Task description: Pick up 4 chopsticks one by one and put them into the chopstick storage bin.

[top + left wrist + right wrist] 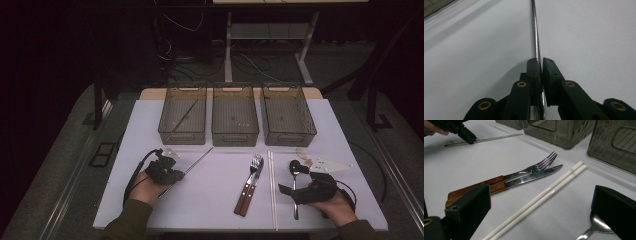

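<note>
The left gripper has its jaws clamped on a thin metal rod, which lies flat on the white table and runs from the gripper up toward the leftmost of three dark see-through bins; in the left gripper view the two pads press the rod from both sides. The right gripper rests near the table's right front with its jaws wide apart over the handle of a metal spoon, not pressing on it. Between the two hands lie a wood-handled fork and knife, touching side by side, and a pair of white chopsticks just beside them. No brand, label or writing can be read on any of these things.
</note>
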`<state>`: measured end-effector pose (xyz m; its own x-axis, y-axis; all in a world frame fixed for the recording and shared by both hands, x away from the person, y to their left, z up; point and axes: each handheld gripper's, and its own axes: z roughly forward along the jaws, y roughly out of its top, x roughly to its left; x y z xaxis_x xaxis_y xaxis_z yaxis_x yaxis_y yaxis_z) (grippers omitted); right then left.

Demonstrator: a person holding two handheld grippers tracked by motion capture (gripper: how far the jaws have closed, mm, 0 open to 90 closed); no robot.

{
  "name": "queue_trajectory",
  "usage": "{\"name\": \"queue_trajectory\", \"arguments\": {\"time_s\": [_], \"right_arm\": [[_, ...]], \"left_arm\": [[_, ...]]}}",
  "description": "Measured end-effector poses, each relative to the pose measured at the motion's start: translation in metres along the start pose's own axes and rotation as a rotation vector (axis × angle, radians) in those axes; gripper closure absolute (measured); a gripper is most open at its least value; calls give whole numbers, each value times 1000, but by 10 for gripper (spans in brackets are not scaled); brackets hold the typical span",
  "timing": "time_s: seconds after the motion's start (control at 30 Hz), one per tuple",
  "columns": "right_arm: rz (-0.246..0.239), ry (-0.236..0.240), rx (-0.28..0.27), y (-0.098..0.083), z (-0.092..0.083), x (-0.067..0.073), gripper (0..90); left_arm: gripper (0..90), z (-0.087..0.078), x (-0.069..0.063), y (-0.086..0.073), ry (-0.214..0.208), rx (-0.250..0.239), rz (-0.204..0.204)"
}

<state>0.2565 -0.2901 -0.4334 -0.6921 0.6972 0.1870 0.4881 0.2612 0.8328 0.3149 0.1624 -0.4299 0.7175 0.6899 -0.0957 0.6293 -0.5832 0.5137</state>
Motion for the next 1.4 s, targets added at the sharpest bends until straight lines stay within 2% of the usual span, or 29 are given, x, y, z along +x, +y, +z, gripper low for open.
{"name": "queue_trajectory", "arguments": {"time_s": [0.17, 0.23, 0.3, 0.4, 0.53, 0.63, 0.77, 0.97, 1.07, 1.1, 1.2, 1.37, 1.4], "right_arm": [[-2, 1, 4, 0, 1, 0, 27], [-2, 2, 4, 0, 1, 0, 27], [0, 2, 4, 0, 0, 0, 27], [2, 1, 4, 0, 1, 0, 27], [1, 0, 3, 0, 1, -1, 27], [0, 1, 3, 0, 1, -1, 27], [-2, 1, 5, 0, 1, -1, 27], [-2, 1, 6, 0, 1, -1, 27], [0, 1, 5, 0, 1, -1, 27], [-2, 1, 5, 0, 1, -1, 27], [-1, 1, 5, 0, 1, -2, 27], [-1, -1, 4, 0, 1, -2, 27], [0, -1, 4, 0, 1, -2, 27]], "left_arm": [[831, 2, 1, 11, -2, 72, -11], [831, 3, 0, 16, 1, 106, -27], [831, 4, 1, 21, -1, 144, -22], [830, 6, 2, 29, -9, 202, -37], [829, 9, 3, 39, -13, 270, -31], [829, 11, 2, 43, -9, 301, -31], [839, 11, 2, 43, -5, 303, -32], [849, 9, 3, 40, -14, 277, -38], [850, 9, 4, 38, -17, 266, -28], [850, 8, 3, 37, -16, 259, -38], [850, 7, 3, 35, -17, 247, -27], [849, 2, 3, 31, -39, 187, -24], [849, 0, 3, 30, -47, 168, -33]]}}
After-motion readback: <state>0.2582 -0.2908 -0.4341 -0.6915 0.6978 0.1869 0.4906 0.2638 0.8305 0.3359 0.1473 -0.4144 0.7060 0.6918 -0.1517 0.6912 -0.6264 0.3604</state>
